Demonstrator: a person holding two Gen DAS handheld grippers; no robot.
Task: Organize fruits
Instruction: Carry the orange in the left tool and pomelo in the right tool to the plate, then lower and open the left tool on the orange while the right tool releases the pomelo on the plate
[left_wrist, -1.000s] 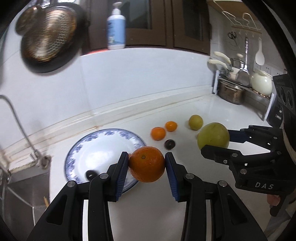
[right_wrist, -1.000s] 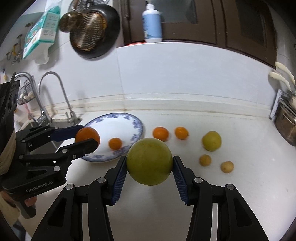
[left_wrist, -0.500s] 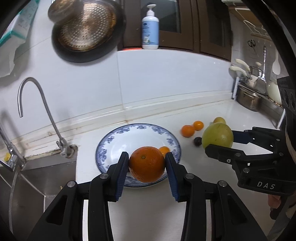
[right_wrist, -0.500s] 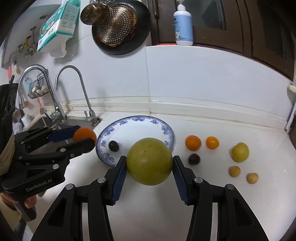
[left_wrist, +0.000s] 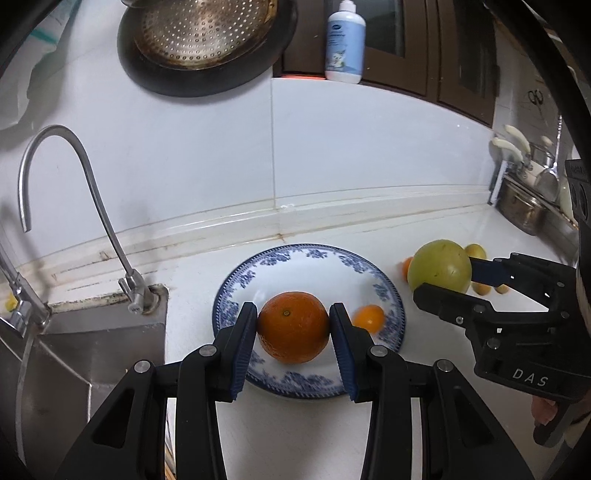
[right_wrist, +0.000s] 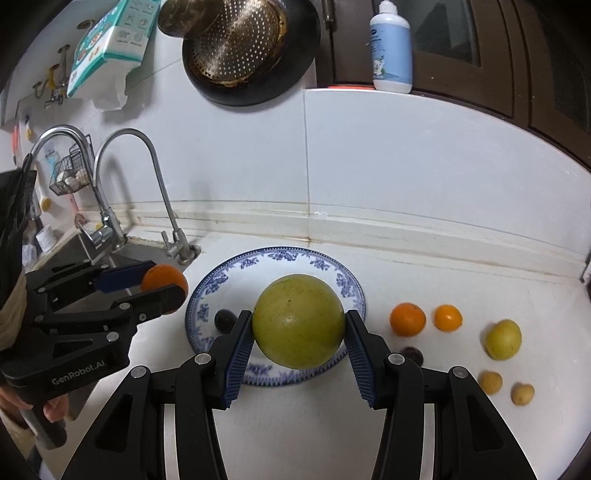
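My left gripper (left_wrist: 293, 314) is shut on a large orange (left_wrist: 293, 332), held just above the blue-and-white plate (left_wrist: 306, 253). A small orange (left_wrist: 369, 317) lies on the plate's right side. My right gripper (right_wrist: 298, 321) is shut on a big yellow-green round fruit (right_wrist: 299, 325) over the same plate (right_wrist: 280, 254), where a dark fruit (right_wrist: 225, 319) also lies. In the right wrist view the left gripper (right_wrist: 164, 284) with its orange (right_wrist: 162, 278) hangs left of the plate. In the left wrist view the right gripper (left_wrist: 443, 277) is to the plate's right.
On the counter right of the plate lie two small oranges (right_wrist: 407, 319), a dark fruit (right_wrist: 412, 354), a yellow fruit (right_wrist: 503, 339) and two small tan ones (right_wrist: 490, 382). A sink (left_wrist: 92, 350) with a tap (left_wrist: 92, 192) is at the left. Pots (left_wrist: 521, 214) stand far right.
Both grippers have carried their fruits leftward along the counter. The plate now sits centred under them, and the sink and tap have come into view.
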